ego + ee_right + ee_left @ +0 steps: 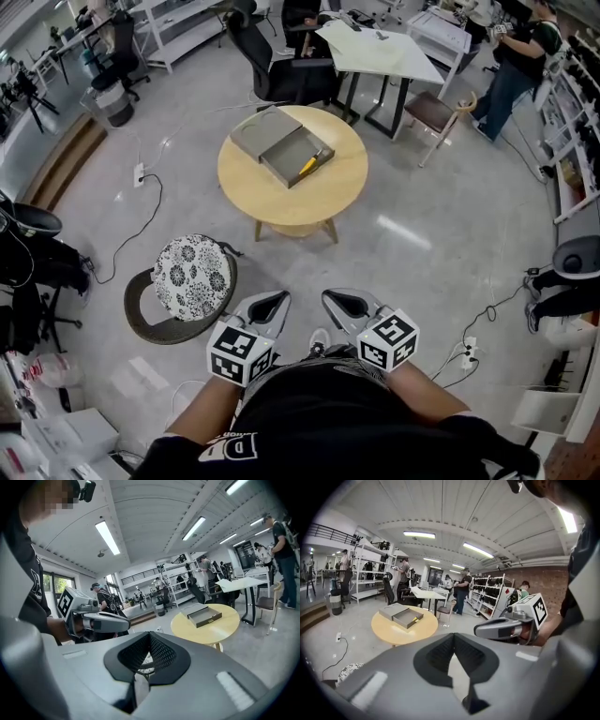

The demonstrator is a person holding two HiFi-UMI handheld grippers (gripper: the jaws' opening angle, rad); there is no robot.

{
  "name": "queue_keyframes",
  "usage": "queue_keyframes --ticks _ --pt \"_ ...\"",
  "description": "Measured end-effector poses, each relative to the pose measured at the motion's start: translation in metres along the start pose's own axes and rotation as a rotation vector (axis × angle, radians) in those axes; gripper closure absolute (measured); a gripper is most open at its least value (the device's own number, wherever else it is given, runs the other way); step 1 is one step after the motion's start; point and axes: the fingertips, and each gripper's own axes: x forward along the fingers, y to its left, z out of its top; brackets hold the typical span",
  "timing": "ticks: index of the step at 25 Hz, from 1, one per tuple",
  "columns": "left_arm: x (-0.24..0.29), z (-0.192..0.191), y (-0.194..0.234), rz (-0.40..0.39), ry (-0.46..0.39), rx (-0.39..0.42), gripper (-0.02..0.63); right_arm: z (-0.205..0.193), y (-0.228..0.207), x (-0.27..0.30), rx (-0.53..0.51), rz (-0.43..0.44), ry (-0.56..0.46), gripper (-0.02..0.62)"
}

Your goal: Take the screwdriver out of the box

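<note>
A grey box [281,145] lies on the round wooden table [281,202] with its drawer pulled out. A yellow-handled screwdriver [307,166] rests in the drawer. Both grippers hang far short of the table, close to my body. My left gripper [269,302] and right gripper [345,300] point toward the table side by side, each shut and empty. The left gripper view shows the box [401,615] and a yellow speck of the screwdriver [415,619] beyond its closed jaws. In the right gripper view the box [205,616] sits on the table [206,631] far ahead.
A round chair with a floral cushion [192,277] stands on the floor left of my path. Cables [131,234] trail across the floor at left. Beyond the round table are a white table [380,47], a black office chair [272,66] and people. Shelving lines the right wall.
</note>
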Motion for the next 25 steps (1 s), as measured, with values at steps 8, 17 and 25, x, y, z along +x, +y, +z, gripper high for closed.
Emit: queue_keyframes --ticks 8,17,25 --pt "0.049 0.032 0.009 0.031 -0.025 0.017 0.551 0.019 -0.051 0.002 -0.009 0.018 -0.008 0.597" --pt "0.076 0.036 0.01 0.033 -0.003 0.016 0.551 0.019 -0.087 -0.001 0.02 -0.006 -0.012 0.597" --pt "0.087 0.046 0.027 0.036 -0.009 0.012 0.551 0.029 -0.099 0.011 0.016 -0.015 -0.024 0.597"
